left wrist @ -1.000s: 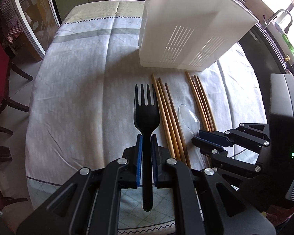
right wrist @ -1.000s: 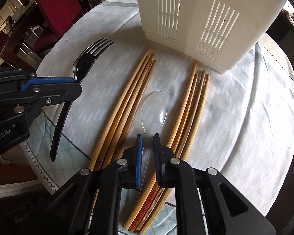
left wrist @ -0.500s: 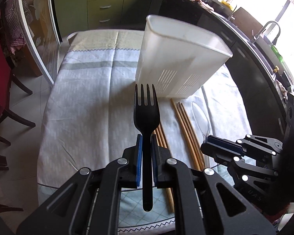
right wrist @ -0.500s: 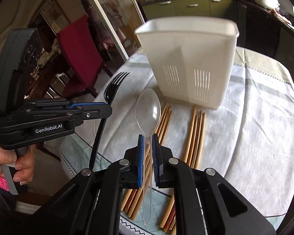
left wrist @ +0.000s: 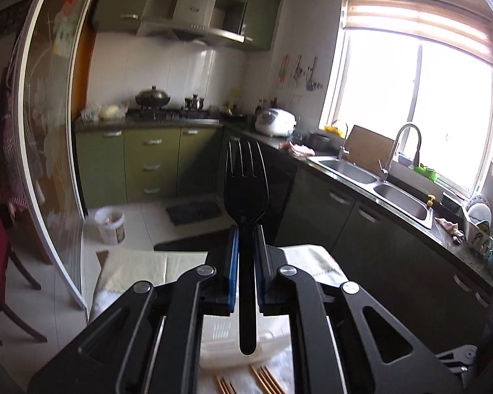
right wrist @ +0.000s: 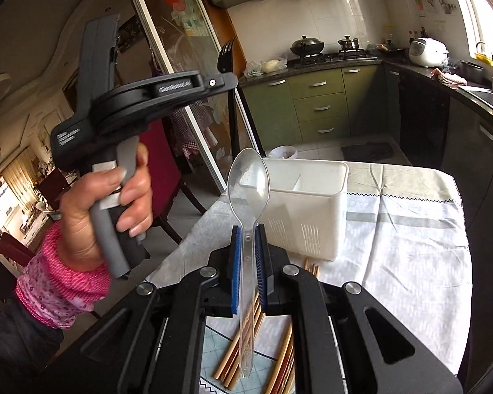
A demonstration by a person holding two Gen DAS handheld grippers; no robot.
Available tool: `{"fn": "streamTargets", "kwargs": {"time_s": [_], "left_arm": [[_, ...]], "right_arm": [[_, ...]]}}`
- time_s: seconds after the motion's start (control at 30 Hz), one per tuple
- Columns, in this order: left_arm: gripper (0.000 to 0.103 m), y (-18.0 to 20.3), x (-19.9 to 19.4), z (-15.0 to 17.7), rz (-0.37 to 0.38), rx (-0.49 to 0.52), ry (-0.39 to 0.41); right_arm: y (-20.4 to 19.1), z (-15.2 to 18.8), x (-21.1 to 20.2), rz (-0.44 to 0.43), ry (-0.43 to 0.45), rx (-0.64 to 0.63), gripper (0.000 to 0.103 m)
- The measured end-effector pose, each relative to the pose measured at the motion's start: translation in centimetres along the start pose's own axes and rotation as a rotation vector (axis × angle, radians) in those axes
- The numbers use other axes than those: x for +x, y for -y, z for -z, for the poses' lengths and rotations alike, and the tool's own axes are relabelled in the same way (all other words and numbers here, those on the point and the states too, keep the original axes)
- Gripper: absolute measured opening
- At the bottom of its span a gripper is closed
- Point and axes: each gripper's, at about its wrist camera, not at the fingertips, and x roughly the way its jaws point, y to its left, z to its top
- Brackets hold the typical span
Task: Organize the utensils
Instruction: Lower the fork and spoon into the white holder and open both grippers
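My left gripper (left wrist: 246, 239) is shut on a black plastic fork (left wrist: 245, 184), tines up, held high above the table. In the right wrist view that same left gripper (right wrist: 226, 82) shows at upper left in a hand, the fork (right wrist: 226, 57) sticking up from it. My right gripper (right wrist: 247, 239) is shut on a clear plastic spoon (right wrist: 249, 177), bowl up. The white slotted utensil holder (right wrist: 309, 203) stands on the table beyond the spoon, its divided top facing up. Wooden chopsticks (right wrist: 233, 351) lie on the cloth under the right gripper.
The table wears a pale patterned cloth (right wrist: 404, 249). A red chair (right wrist: 162, 164) stands at its left side. Green cabinets (left wrist: 154, 164), a stove and a sink counter (left wrist: 378, 180) line the kitchen behind. A hand in a pink sleeve (right wrist: 65, 279) holds the left gripper.
Both grippers have risen off the table and tipped upward, carrying the fork and the spoon with them. The views now look over the holder into the kitchen.
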Motion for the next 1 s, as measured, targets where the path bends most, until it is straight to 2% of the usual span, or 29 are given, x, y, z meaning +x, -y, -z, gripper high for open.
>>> {"fn": "streamTargets", "kwargs": {"time_s": [0.1,0.27,0.5,0.6,0.77,0.9,1.0], "left_arm": [[0.009,0.2,2.2,0.2,-0.03,0.015,0.041],[0.009,-0.4,5.4,3.2,-0.053,-0.001,-0.028],[0.009,-0.6,6.2,6.8,-0.095,0.062,-0.075],[0.016,-0.9,6.5,7.5,-0.094,0.069,-0.093],[0.019,-2.0,4.8,7.8,-0.088,0.03,-0.087],[0.029,-3.1,1.0,7.9,-0.094,-0.021,-0.032],[0.03,-3.3,-1.9,8.4,-0.094,-0.014,-0.004]], "right_arm": [[0.3,0.3,-1.1,0.009,0.002,0.01,0.009],[1.5,-0.4,-2.5,0.02,0.024,0.04,0.009],[2.2,-2.6,-2.8,0.034,0.078,0.058,0.009],[2.1,-4.4,-2.2,0.041,0.103,0.066,0.009],[1.6,-7.7,-1.5,0.075,0.193,0.072,0.009],[2.0,-10.7,-0.9,0.158,0.336,0.061,0.009],[2.7,-12.0,0.9,0.233,0.397,0.052,0.009]]}}
